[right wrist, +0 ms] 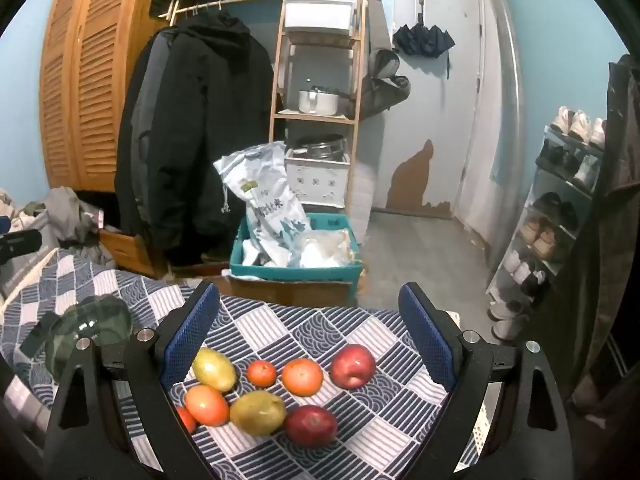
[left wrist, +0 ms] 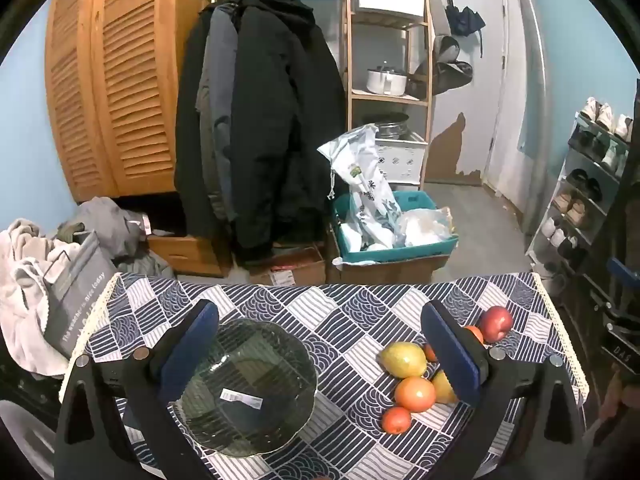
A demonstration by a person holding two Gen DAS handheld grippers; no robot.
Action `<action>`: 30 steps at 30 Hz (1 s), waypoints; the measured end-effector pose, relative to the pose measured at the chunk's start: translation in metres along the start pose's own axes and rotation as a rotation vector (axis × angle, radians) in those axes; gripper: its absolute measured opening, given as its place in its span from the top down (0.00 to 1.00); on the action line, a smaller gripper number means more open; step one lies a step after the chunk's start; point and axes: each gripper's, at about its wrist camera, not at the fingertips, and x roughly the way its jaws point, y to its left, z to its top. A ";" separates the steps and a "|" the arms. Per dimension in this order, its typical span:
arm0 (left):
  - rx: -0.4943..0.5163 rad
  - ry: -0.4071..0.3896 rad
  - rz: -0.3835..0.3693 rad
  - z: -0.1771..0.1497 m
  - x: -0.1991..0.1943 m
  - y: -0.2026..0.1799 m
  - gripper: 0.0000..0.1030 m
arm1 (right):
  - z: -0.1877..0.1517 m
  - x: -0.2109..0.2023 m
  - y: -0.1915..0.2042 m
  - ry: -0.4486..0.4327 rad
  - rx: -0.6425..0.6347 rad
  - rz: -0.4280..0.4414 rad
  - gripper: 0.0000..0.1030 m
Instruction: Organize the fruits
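Both tongs gape wide, empty — left tongs point(left wrist: 320, 354) show the glass plate point(left wrist: 256, 408) whole (right tongs point(right wrist: 310, 344) frame the fruits point(right wrist: 276, 384)).

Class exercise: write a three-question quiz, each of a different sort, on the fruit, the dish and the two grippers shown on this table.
1. True or false: the glass plate already holds fruit.
2. How many red apples lie on the tablecloth? A one, B two, C three.
3. Fill in: the right gripper hangs over the fruit with its jaws ___.

Key: 1 false, it is bare apart from a label. 2 B: far apple, near apple. 3 open, as with the left gripper.
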 end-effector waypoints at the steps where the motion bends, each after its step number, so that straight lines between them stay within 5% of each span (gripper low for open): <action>1: 0.000 -0.002 0.004 0.000 0.000 0.000 0.01 | 0.000 0.000 0.000 -0.003 0.001 0.001 0.13; 30: 0.009 -0.030 -0.019 0.001 -0.006 -0.004 0.01 | -0.002 0.000 0.007 0.001 -0.001 0.003 0.13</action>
